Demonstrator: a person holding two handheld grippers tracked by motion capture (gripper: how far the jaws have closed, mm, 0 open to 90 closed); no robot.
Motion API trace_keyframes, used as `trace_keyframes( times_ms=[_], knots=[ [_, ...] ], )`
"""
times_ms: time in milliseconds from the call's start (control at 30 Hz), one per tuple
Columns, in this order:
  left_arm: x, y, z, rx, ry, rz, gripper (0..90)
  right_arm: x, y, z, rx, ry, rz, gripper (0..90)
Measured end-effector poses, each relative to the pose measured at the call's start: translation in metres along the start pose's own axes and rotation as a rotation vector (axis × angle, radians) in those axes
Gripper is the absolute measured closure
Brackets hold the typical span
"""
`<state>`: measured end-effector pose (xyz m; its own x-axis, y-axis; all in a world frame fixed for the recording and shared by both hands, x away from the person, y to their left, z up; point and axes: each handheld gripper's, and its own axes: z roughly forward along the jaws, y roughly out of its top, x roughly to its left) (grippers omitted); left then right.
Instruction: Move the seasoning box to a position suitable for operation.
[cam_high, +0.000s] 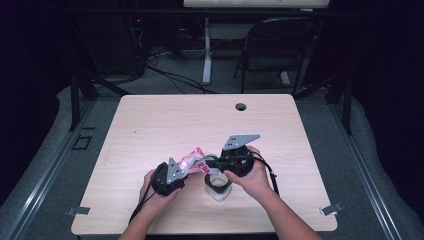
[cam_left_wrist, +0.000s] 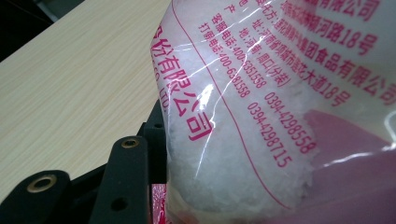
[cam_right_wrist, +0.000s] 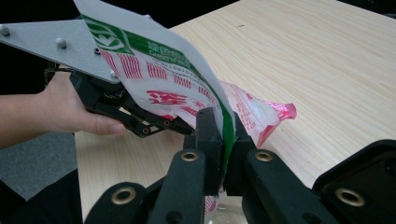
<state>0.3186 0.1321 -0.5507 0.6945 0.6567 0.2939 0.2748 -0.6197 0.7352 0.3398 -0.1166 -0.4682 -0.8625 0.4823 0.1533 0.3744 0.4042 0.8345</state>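
Note:
A plastic bag (cam_high: 193, 161) with pink and green print, part full of white granules, is held up over the near middle of the wooden table (cam_high: 200, 120). My left gripper (cam_high: 185, 169) is shut on its left side. My right gripper (cam_high: 208, 162) is shut on its right side. In the right gripper view, my right gripper (cam_right_wrist: 224, 140) pinches the bag (cam_right_wrist: 187, 88) at its green edge, with the left gripper (cam_right_wrist: 180, 127) behind it. The bag (cam_left_wrist: 261, 116) presses against one black finger (cam_left_wrist: 123, 182) in the left gripper view and hides the other. A small clear container (cam_high: 218, 186) stands on the table under my right hand.
A round cable hole (cam_high: 241, 106) sits near the table's far edge. Beyond the table stand a folding chair (cam_high: 280, 45) and a white desk leg (cam_high: 206, 50) on grey floor. Bare wood lies to the left, right and far side of the hands.

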Motion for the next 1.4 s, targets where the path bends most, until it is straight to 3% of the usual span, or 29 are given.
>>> trace_keyframes(
  times_ms=[433, 633, 833, 967, 1133, 1400],
  knots=[
    [0.003, 0.001, -0.003, 0.020, 0.073, 0.024, 57.2, 0.003, -0.006, -0.008, -0.015, -0.028, -0.003, 69.6],
    [0.004, 0.003, -0.005, 0.024, 0.102, 0.039, 57.3, 0.005, -0.008, -0.015, -0.024, -0.036, -0.004, 67.1],
    [0.002, 0.007, -0.005, 0.021, 0.123, 0.079, 57.4, 0.008, -0.008, -0.024, -0.050, -0.051, -0.005, 66.9],
    [-0.001, 0.009, -0.003, 0.027, 0.123, 0.105, 57.5, 0.009, -0.006, -0.030, -0.093, -0.052, 0.002, 66.7],
    [-0.001, 0.010, -0.004, 0.028, 0.126, 0.112, 57.6, 0.012, -0.004, -0.031, -0.109, -0.044, -0.014, 74.0],
    [-0.002, 0.009, -0.006, 0.029, 0.141, 0.133, 57.8, 0.017, -0.005, -0.026, -0.084, -0.036, -0.041, 90.0]
  ],
)
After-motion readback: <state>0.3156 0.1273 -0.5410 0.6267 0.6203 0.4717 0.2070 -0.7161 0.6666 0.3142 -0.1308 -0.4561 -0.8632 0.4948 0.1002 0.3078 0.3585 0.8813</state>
